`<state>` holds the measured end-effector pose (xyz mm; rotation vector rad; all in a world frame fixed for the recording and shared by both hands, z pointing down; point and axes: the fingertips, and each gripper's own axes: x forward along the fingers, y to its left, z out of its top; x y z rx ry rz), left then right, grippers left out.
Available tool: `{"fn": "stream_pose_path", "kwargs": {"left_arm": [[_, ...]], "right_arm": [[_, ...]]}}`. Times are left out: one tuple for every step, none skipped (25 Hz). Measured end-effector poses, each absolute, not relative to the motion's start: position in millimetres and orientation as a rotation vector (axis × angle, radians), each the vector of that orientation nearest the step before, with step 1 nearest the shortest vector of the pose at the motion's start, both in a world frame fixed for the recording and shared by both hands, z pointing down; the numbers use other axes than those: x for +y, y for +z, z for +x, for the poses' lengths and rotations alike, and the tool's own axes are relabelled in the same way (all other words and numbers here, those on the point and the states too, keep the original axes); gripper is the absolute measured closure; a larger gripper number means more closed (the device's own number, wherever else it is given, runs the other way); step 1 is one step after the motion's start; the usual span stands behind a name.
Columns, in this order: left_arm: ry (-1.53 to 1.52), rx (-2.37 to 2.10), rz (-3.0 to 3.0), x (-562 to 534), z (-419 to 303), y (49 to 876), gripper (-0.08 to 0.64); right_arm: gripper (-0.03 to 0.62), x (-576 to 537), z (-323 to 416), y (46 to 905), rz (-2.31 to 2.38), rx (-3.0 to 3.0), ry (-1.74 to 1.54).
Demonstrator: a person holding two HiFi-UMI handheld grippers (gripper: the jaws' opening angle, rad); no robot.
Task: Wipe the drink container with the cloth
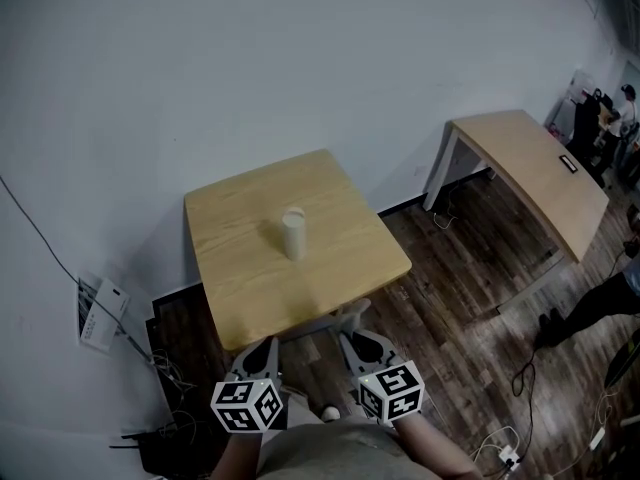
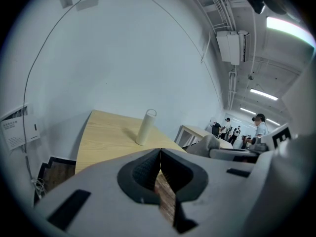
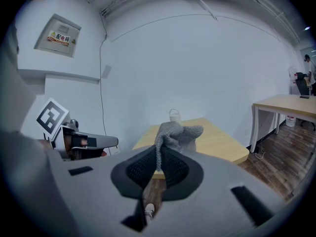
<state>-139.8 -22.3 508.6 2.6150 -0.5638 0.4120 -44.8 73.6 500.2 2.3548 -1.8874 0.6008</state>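
A tall cream drink container (image 1: pixel 292 233) with a loop handle stands upright near the middle of a small wooden table (image 1: pixel 330 278). Both grippers hover off the table's near edge, well short of the container. My left gripper (image 1: pixel 264 348) is shut with nothing between its jaws; in the left gripper view (image 2: pixel 160 153) the container (image 2: pixel 145 127) stands ahead on the table. My right gripper (image 3: pixel 159 157) is shut on a grey knitted cloth (image 3: pixel 177 134), which bunches above the jaws and hides most of the container (image 3: pixel 174 114) behind it.
A white wall runs right behind the table. A longer wooden table (image 1: pixel 540 168) stands to the right, with a person's legs (image 1: pixel 595 303) near it. Cables (image 1: pixel 520 378) lie on the dark wood floor. Papers (image 1: pixel 100 313) hang low on the left wall.
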Motion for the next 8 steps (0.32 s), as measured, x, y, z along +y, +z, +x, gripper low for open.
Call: {"fn": "stream_pose_path", "kwargs": {"left_arm": [[0.413,-0.566,2.616,-21.6,-140.8,508.5,0.558],[0.413,-0.567,2.616,-21.1,-141.6,508.4,0.558],[0.413,-0.569,2.616,-20.7,-142.2,508.3,0.558],[0.413,-0.569,2.616,-20.3,-142.7,508.3,0.558],[0.413,-0.568,2.617,-19.6,-142.9,508.3,0.558],[0.413,-0.566,2.618,-18.8,-143.0,508.5,0.558],[0.414,-0.564,2.620,-17.8,-143.0,508.7,0.558],[0.415,-0.561,2.622,-16.8,-143.0,509.0,0.558]], "right_arm": [[0.578,74.5,-45.5,500.1,2.356,-1.889,0.601],[0.578,75.3,-46.1,500.0,2.358,-1.891,0.602],[0.578,75.9,-46.6,499.8,2.358,-1.892,0.602],[0.578,76.4,-47.1,499.7,2.358,-1.892,0.602],[0.578,76.8,-47.4,499.8,2.357,-1.891,0.601],[0.578,77.1,-47.7,499.8,2.356,-1.890,0.599],[0.578,77.5,-47.9,499.9,2.356,-1.890,0.597],[0.578,77.8,-48.2,500.0,2.355,-1.889,0.594]]}}
